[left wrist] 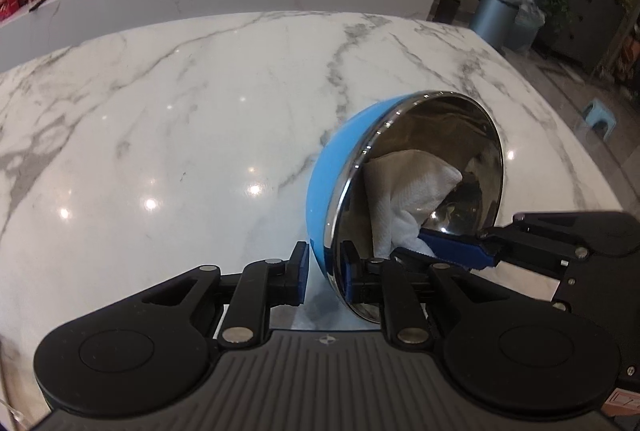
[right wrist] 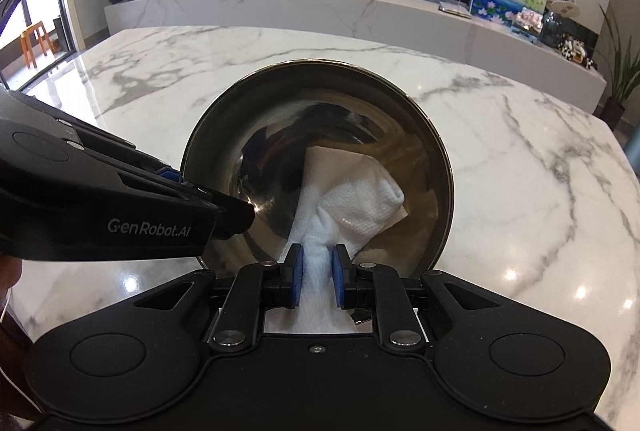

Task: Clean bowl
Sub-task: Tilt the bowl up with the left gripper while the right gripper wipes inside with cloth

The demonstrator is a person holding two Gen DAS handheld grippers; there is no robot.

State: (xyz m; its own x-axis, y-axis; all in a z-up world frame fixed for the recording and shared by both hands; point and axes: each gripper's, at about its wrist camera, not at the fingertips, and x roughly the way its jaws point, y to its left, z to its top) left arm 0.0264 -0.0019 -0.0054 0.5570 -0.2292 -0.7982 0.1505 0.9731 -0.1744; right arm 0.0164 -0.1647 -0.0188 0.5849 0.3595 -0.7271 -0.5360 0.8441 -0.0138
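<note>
A bowl (left wrist: 344, 171), blue outside and shiny steel inside, is tilted on its side above the marble table. My left gripper (left wrist: 325, 273) is shut on its rim, one finger outside and one inside. In the right wrist view the bowl (right wrist: 280, 135) faces me, mouth open. My right gripper (right wrist: 317, 271) is shut on a white paper towel (right wrist: 356, 203) whose folded end presses against the bowl's inner wall. The towel (left wrist: 404, 191) and the right gripper (left wrist: 452, 251) also show in the left wrist view. The left gripper (right wrist: 240, 215) enters from the left in the right wrist view.
The white marble table (right wrist: 500, 135) spreads under the bowl. A long marble shelf (right wrist: 320, 3) with a router, pictures and a gold vase stands behind. A grey bin (left wrist: 494, 15), plants and a small blue stool (left wrist: 598, 115) stand past the table's right edge.
</note>
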